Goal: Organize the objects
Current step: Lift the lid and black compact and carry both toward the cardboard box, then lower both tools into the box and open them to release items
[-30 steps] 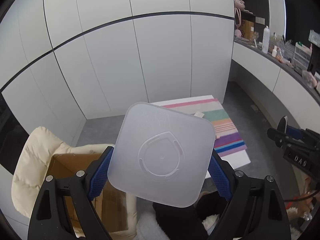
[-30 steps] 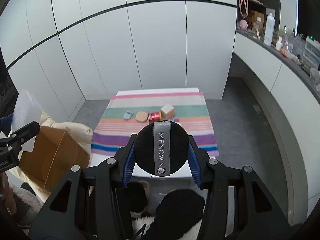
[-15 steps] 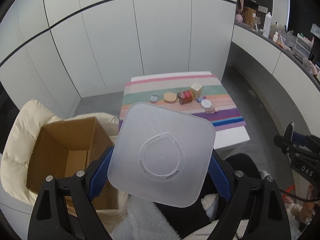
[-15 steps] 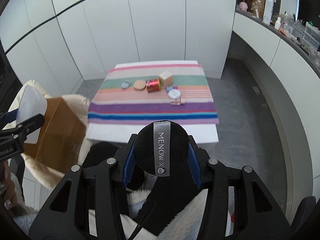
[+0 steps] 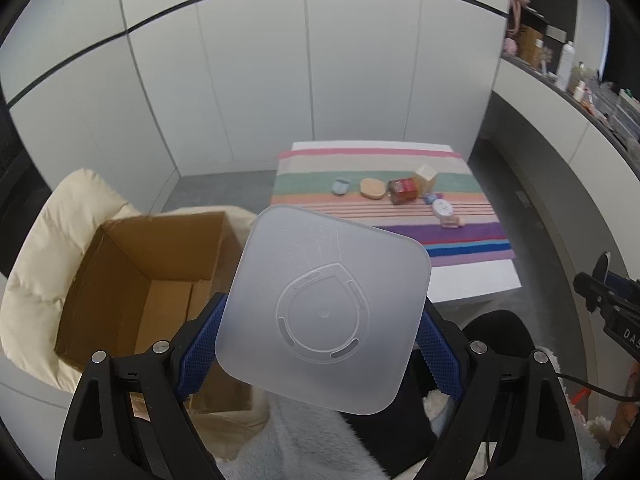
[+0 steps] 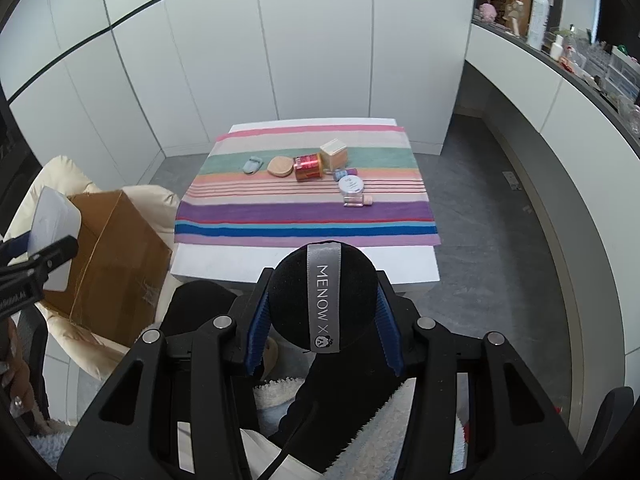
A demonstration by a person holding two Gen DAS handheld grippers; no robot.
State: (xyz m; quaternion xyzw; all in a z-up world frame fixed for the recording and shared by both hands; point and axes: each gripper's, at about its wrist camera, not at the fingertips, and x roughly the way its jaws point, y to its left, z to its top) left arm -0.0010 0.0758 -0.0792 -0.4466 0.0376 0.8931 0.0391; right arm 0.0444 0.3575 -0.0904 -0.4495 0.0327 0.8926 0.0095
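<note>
L gripper (image 5: pixel 323 344) grips tub (image 5: pixel 324 308) above box (image 5: pixel 152 280), R gripper (image 6: pixel 323 320) clamps puff (image 6: pixel 322 300), both ready for stowing.

Translucent square container (image 5: pixel 324 312): rounded corners, base facing camera, clamped between blue pads, held in air right of open cardboard box (image 5: pixel 148 276). Black round puff (image 6: pixel 322 304), grey "MENOW X" ribbon: clamped likewise, in air right of box

Left gripper (image 5: pixel 322 344) jaws clamp a translucent container (image 5: pixel 324 308) above cardboard box (image 5: pixel 132 276).
</note>
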